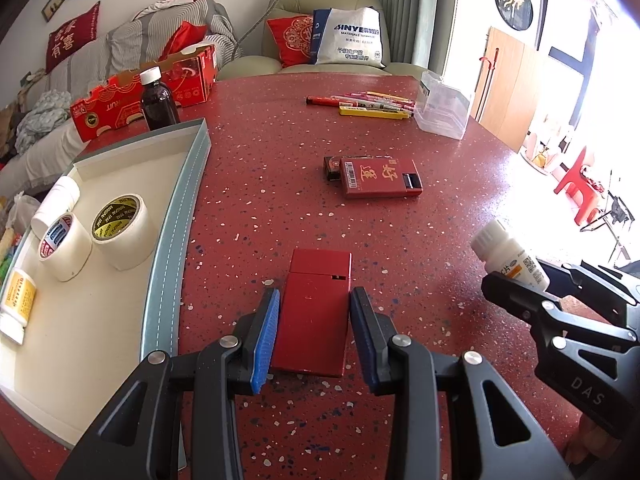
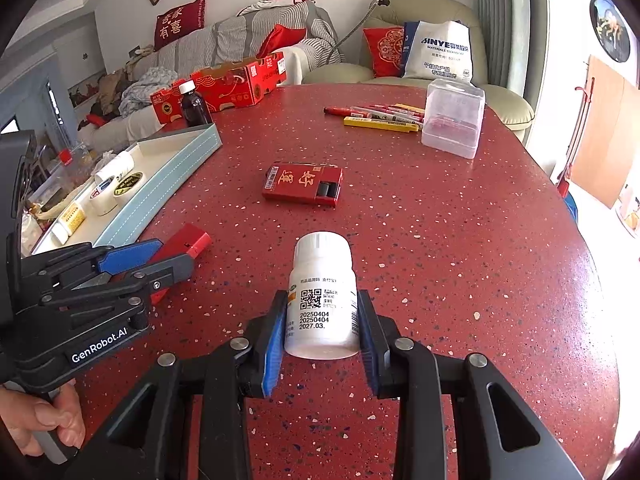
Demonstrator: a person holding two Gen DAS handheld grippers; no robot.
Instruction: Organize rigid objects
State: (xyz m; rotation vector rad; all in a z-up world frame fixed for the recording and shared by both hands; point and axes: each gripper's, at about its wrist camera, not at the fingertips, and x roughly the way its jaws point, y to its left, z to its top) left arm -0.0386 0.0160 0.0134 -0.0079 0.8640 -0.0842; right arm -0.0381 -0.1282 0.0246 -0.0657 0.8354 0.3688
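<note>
My left gripper [image 1: 314,330] clamped on a plain red box [image 1: 314,312] above the red table [image 1: 400,220], my right gripper [image 2: 322,338] squeezing a white pill bottle [image 2: 322,296], tray [image 1: 176,240] left of both.

Bright daylight floods in from the blown-out right edge, glaring off the table [image 1: 460,208], while fisheye distortion darkens the corners.

The grey tray [image 1: 176,216] serves as the landmark: inside it lie two rolls of tape [image 1: 122,236] and two white bottles [image 1: 56,200], with one dark bottle [image 1: 158,98] standing just beyond its far end. To its right on the table sit two red packs [image 1: 378,178], one more white bottle [image 2: 322,296], one clear plastic box [image 2: 452,120] and a cluster of pens [image 1: 368,104] too overlapped to count.
</note>
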